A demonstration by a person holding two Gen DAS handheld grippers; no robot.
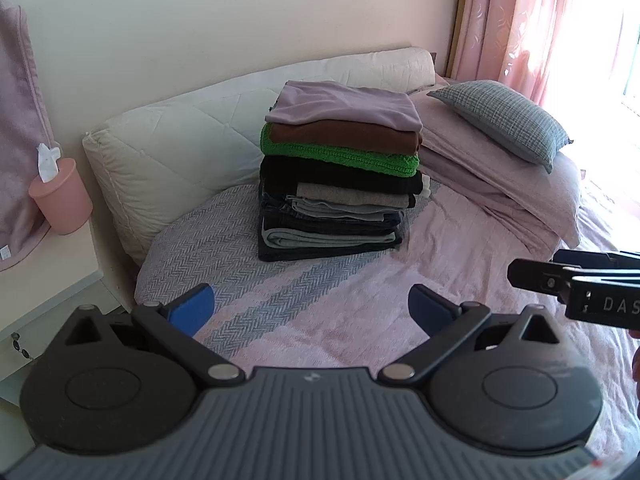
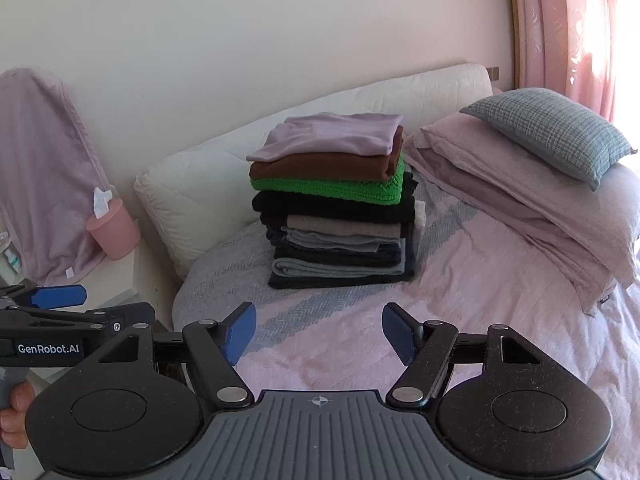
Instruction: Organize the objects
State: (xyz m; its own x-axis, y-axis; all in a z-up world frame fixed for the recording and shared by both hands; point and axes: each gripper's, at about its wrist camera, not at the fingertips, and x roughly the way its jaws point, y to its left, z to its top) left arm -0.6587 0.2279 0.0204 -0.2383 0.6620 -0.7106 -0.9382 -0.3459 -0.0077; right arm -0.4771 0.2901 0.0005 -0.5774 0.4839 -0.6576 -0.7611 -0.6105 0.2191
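1. Folded clothes in a tall stack (image 1: 340, 172) (image 2: 336, 204) sit on the pink and grey herringbone bedspread (image 1: 360, 312) (image 2: 460, 320), just in front of the cream quilted headboard cushion (image 1: 180, 140) (image 2: 200, 188).
2. A lilac garment (image 1: 344, 104) (image 2: 332, 136) tops the stack, with a brown one (image 1: 348, 134), a bright green knit (image 1: 340, 156), then black, beige, grey and denim layers beneath.
3. The left gripper (image 1: 312, 308) hovers over the bedspread, well short of the stack, its blue-padded jaws spread wide and holding nothing.
4. The right gripper (image 2: 319, 330) is level beside it, jaws likewise wide apart and empty.
5. To the right of the stack, folded pink bedding (image 1: 500, 184) (image 2: 540, 216) carries a grey checked pillow (image 1: 504, 120) (image 2: 548, 132).
6. On a white nightstand (image 1: 48, 280) at the left stands a pink tissue cup (image 1: 62, 196) (image 2: 114, 228).
7. Pink curtains (image 1: 520, 20) (image 2: 568, 28) hang at the far right.
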